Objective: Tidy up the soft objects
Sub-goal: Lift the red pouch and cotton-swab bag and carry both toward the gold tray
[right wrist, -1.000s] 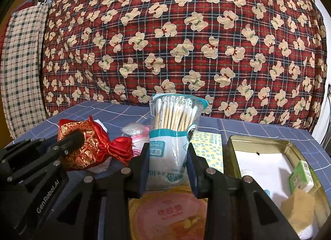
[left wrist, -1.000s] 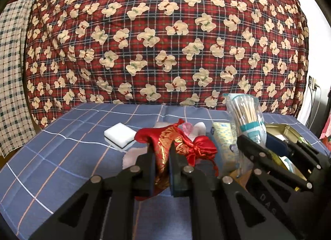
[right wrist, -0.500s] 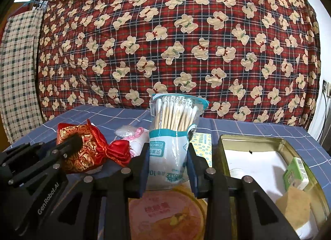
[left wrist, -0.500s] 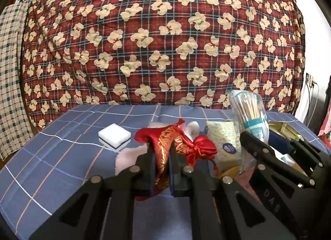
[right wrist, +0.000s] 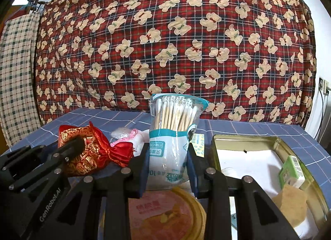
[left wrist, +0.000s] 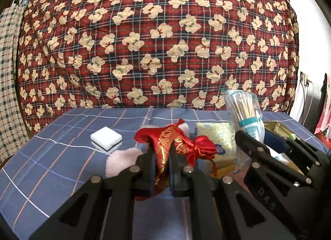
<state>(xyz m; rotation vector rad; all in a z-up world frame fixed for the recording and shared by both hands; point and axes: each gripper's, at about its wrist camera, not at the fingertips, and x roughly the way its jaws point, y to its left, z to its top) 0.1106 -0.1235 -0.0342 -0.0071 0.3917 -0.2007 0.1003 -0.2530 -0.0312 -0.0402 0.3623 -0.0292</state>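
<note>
Far to the left a checked cloth (right wrist: 16,74) hangs beside the big red plaid blanket (left wrist: 157,39) printed with cream bears, which fills the whole back of the scene above a table under a blue checked cloth (left wrist: 41,163). On that cloth, towards the left, sits a small white sponge block (left wrist: 106,139) with a dark band round its middle, and just in front of it lies a pale pink fluffy cloth (left wrist: 122,160). Next comes the left gripper (left wrist: 161,164), its jaws pinched almost together on the red and gold satin pouch (left wrist: 178,147), whose fabric is squeezed flat between the pads while the tied neck flares out to the right, lifted clear of the table. Behind the pouch peeks something white and pink, too hidden to make out. A yellow dotted packet (left wrist: 217,136) lies flat just right of the pouch. Then the right gripper (right wrist: 168,169) stands with its jaws partly apart and pressed on both sides of the upright clear bag of cotton swabs (right wrist: 175,134), held above a round pink-topped lid (right wrist: 163,213). Furthest right is an open gold tin (right wrist: 246,138), lined white, with a small green box (right wrist: 290,170) and a tan sponge piece (right wrist: 289,202) lying inside near its right wall
</note>
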